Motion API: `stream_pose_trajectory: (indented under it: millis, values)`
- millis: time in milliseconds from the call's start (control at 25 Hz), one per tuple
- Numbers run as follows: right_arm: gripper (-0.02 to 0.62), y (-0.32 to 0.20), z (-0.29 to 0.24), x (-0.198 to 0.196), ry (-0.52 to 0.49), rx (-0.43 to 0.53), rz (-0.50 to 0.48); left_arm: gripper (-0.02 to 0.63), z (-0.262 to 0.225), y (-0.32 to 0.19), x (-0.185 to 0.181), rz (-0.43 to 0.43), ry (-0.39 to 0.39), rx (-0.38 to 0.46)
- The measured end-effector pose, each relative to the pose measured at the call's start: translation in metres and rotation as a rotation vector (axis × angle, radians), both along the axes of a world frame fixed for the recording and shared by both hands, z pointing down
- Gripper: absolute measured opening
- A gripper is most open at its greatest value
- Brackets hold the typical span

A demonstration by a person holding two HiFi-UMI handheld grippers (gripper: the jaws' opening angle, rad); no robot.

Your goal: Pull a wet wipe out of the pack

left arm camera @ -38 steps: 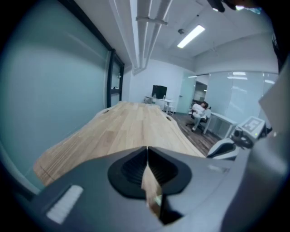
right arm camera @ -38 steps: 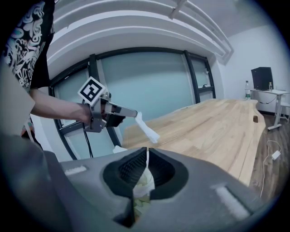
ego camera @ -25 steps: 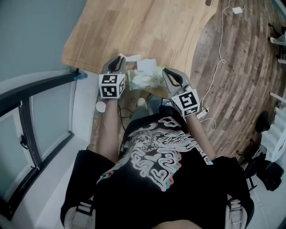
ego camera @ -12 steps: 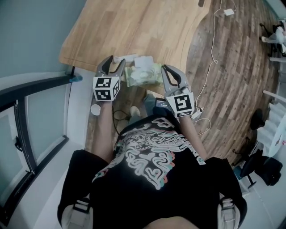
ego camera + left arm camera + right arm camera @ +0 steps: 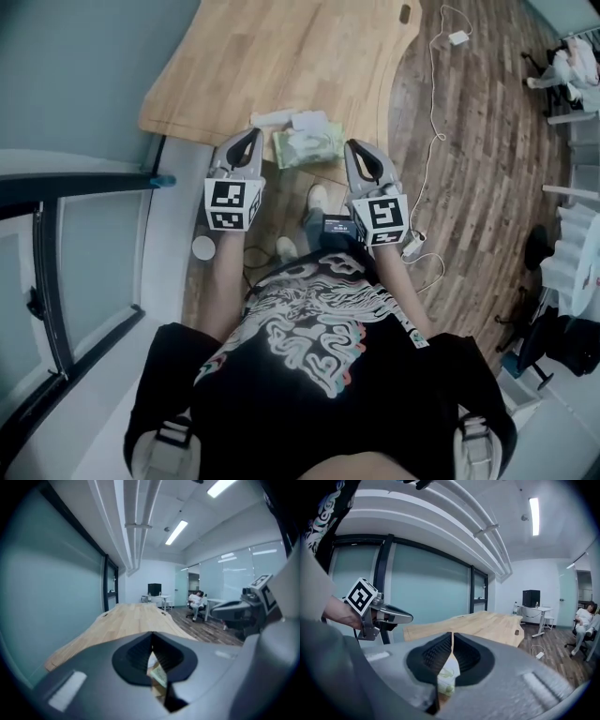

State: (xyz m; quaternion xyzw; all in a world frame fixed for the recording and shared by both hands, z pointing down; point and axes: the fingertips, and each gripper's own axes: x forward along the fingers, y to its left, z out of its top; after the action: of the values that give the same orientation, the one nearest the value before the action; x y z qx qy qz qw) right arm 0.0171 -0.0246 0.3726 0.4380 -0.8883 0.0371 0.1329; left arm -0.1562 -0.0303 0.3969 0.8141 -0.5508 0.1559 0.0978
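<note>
Sideways, the wipe pack [image 5: 307, 148] lies lengthwise along the table [image 5: 281, 56] edge.

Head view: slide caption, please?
Left gripper and right gripper, both shut, flank the wet wipe pack on the wooden table.

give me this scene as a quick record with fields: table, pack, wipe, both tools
surface: light wooden table
pack: green wet wipe pack, at the table's near edge
wipe: white sheet on the pack's top, far side
left tool: jaws just closed, shut, nothing between them, left of the pack
right tool: shut, empty, right of the pack
contact: neither tool grips the pack or sheet
</note>
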Motion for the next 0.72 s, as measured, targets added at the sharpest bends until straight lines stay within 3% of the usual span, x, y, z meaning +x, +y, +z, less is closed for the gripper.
stream_pose_trajectory:
  millis: [240,440,720]
  values:
    - [0.011,0.059,-0.017,-0.007,0.008,0.04,0.043,-0.011,-0.017,0.063,-0.005,0.015,0.044,0.016]
    - [0.011,0.106,-0.029,-0.014,0.006,0.067,0.062,-0.011,-0.03,0.108,-0.007,0.03,-0.007,0.061]
    - [0.0,0.139,-0.05,-0.018,-0.01,0.107,0.053,-0.011,-0.057,0.142,-0.007,0.007,-0.011,0.09]
